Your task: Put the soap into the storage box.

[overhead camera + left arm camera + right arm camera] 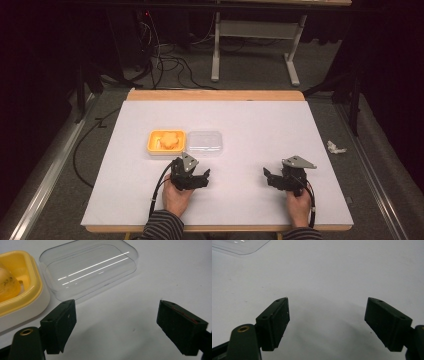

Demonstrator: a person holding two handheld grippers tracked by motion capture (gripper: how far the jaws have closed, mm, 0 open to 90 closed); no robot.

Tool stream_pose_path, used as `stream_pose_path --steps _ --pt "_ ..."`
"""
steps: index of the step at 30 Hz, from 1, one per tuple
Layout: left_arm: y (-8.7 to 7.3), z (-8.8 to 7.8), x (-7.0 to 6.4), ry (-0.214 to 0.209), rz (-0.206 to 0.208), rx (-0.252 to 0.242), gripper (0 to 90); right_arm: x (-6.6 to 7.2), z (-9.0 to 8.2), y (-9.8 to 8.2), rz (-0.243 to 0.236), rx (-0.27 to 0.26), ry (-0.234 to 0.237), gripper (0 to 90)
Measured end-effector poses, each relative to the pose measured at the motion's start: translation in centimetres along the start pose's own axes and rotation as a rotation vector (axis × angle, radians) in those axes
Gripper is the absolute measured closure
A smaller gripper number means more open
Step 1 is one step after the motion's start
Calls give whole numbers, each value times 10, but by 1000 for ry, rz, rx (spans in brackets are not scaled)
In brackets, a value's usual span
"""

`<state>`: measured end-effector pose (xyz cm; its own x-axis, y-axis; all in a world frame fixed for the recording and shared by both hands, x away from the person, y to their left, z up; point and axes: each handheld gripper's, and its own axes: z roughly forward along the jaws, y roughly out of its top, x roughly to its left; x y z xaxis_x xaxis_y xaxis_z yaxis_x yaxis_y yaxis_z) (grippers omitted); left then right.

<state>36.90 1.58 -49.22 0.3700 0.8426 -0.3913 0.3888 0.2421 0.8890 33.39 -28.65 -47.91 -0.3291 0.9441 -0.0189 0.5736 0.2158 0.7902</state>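
A yellow soap dish (166, 141) with an orange flower-shaped soap (170, 140) sits left of centre on the white table. Touching its right side lies a clear plastic lid (204, 142). My left gripper (192, 172) is open just in front of the lid, nothing between its jaws. In the left gripper view the lid (87, 267) lies ahead and the dish (17, 290) is at the left. My right gripper (275, 178) is open over bare table at the front right. In the right gripper view a corner of the lid (239, 246) shows at the top left.
The white table top (260, 125) has a wooden edge at the back. A crumpled white scrap (335, 147) lies on the floor to the right. Cables and a table frame (255, 45) stand on the floor beyond the table.
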Motion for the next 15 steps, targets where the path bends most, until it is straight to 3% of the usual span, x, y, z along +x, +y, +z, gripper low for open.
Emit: stream_pose_path --steps 6,15 --pt "-1 -1 -1 -5 14 -2 162 0 0 0 -3 0 -3 205" --pt "2 -3 2 -6 -21 -24 157 1 1 0 0 5 -3 205"
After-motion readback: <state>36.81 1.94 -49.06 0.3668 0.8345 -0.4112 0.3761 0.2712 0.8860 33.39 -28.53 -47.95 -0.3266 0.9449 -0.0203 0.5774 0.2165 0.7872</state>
